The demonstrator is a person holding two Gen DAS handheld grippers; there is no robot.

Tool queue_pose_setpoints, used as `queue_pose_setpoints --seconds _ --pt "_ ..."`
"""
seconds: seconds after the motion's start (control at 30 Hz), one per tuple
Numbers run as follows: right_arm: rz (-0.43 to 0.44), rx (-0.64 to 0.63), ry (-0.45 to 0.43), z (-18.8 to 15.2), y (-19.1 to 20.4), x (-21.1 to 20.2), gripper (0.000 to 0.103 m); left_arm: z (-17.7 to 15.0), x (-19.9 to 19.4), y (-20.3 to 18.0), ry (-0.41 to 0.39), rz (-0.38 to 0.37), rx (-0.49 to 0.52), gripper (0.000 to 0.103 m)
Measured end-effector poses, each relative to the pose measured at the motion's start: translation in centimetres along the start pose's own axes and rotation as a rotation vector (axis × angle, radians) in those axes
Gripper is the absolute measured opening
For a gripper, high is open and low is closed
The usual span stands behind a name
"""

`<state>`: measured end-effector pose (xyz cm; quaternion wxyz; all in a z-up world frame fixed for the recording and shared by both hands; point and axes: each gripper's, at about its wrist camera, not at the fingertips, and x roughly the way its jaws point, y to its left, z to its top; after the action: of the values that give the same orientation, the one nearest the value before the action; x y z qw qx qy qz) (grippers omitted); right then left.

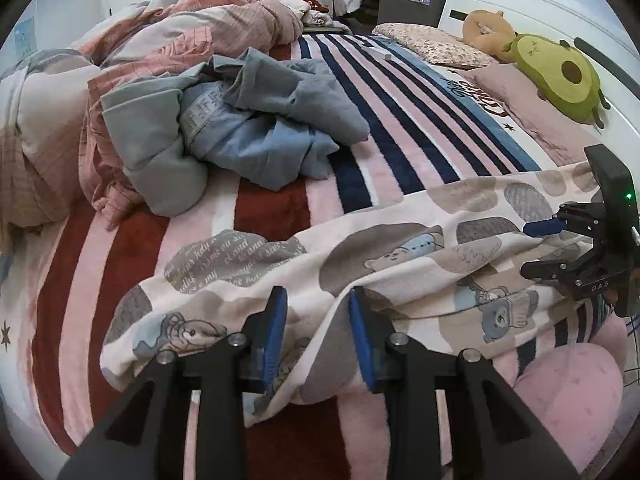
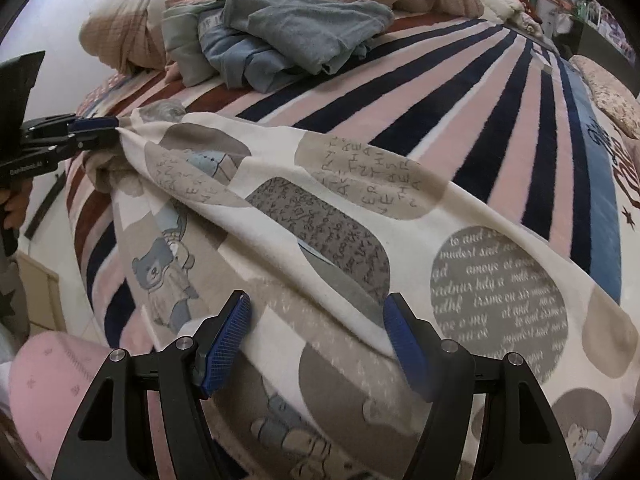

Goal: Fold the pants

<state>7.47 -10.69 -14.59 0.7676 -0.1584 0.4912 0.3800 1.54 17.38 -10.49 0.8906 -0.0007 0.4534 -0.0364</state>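
Left wrist view, from the left: a crumpled heap of grey and pale-blue garments (image 1: 240, 128) lies on the far left of the bed, apart from the work. It rests on a plush blanket striped in red, pink and navy (image 1: 400, 120).

Across the near edge of the blanket, left to right, stretch the cream cotton pants printed with grey ovals and small bears (image 1: 400, 248), laid out long and already doubled on themselves, with loose ridges.

The left gripper (image 1: 318, 300) stands over their left end. Its blue pads are a little apart with a raised fold of the cloth between them. The cloth bunches at its tips, but they do not look clamped on it, so I judge this end let go.

At the far right, the right gripper (image 1: 546, 248) has its jaws wide and nothing in them, hovering low over the other end of the pants.

The step in hand looks like the lengthwise laying-out, with the cross fold yet to come. Next, each claw probably needs a firm pinch through all layers at its end. Then one end should be carried over to the other, with the ridges drawn flat.
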Motion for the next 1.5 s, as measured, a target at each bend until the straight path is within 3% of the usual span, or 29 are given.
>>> queue_pose_setpoints --seconds 0.33,0.37,0.4,0.47,0.6,0.7,0.8,0.83,0.93,1.13,1.3,1.37,1.4,1.43,1.47,1.5 --pt "0.007 -0.007 -0.001 1.5 0.0 1.5 0.064 0.7 2.4 0.9 0.010 0.018 -0.011 0.031" --pt "0.004 -0.007 -0.002 1.8 0.1 1.7 0.049 0.8 2.5 0.9 0.010 0.019 -0.011 0.032" --pt "-0.007 -0.015 -0.007 1.9 0.1 1.8 0.025 0.8 2.7 1.0 0.009 0.021 -0.010 0.035" --pt "0.001 -0.026 -0.006 2.2 0.2 2.0 0.008 1.0 3.0 1.2 0.003 0.040 -0.005 0.039" --pt "-0.021 -0.043 -0.017 2.7 0.5 1.6 0.004 1.8 2.2 2.4 -0.035 0.147 -0.009 0.040" --pt "-0.035 -0.032 -0.042 3.0 0.2 0.8 0.003 2.1 -0.2 3.9 -0.078 0.107 -0.033 0.041" --pt "-0.050 -0.029 -0.058 3.2 -0.1 0.3 0.003 1.5 -2.0 3.6 -0.088 0.085 0.016 0.054" --pt "-0.046 -0.025 -0.058 3.2 -0.1 0.2 0.003 1.1 -2.4 3.2 -0.086 0.054 0.033 0.059" --pt "-0.035 -0.013 -0.053 3.2 -0.1 0.2 0.005 -0.5 -2.6 1.7 -0.052 -0.032 0.083 0.061" --pt "-0.018 -0.014 -0.042 2.8 0.7 0.4 0.006 -3.9 -1.2 -1.0 0.025 -0.038 0.149 0.061" --pt "-0.011 0.000 -0.039 2.5 0.6 0.4 0.006 -5.1 -0.5 -0.8 0.054 0.012 0.143 0.061" --pt "-0.010 -0.002 -0.038 2.4 0.7 0.4 0.006 -5.4 -0.7 -0.8 0.045 0.037 0.153 0.056" --pt "-0.010 -0.003 -0.039 2.4 0.7 0.4 0.006 -5.4 -0.7 -0.7 0.047 0.047 0.157 0.040" --pt "-0.009 -0.001 -0.040 2.4 0.7 0.4 0.006 -5.4 -0.7 -0.7 0.053 0.037 0.153 0.015" --pt "-0.005 0.001 -0.040 2.5 0.7 0.4 0.006 -5.3 -0.7 -0.5 0.054 0.016 0.140 0.008" --pt "-0.001 0.002 -0.041 2.5 0.8 0.4 0.006 -5.0 -0.9 -0.4 0.047 0.011 0.130 0.007"
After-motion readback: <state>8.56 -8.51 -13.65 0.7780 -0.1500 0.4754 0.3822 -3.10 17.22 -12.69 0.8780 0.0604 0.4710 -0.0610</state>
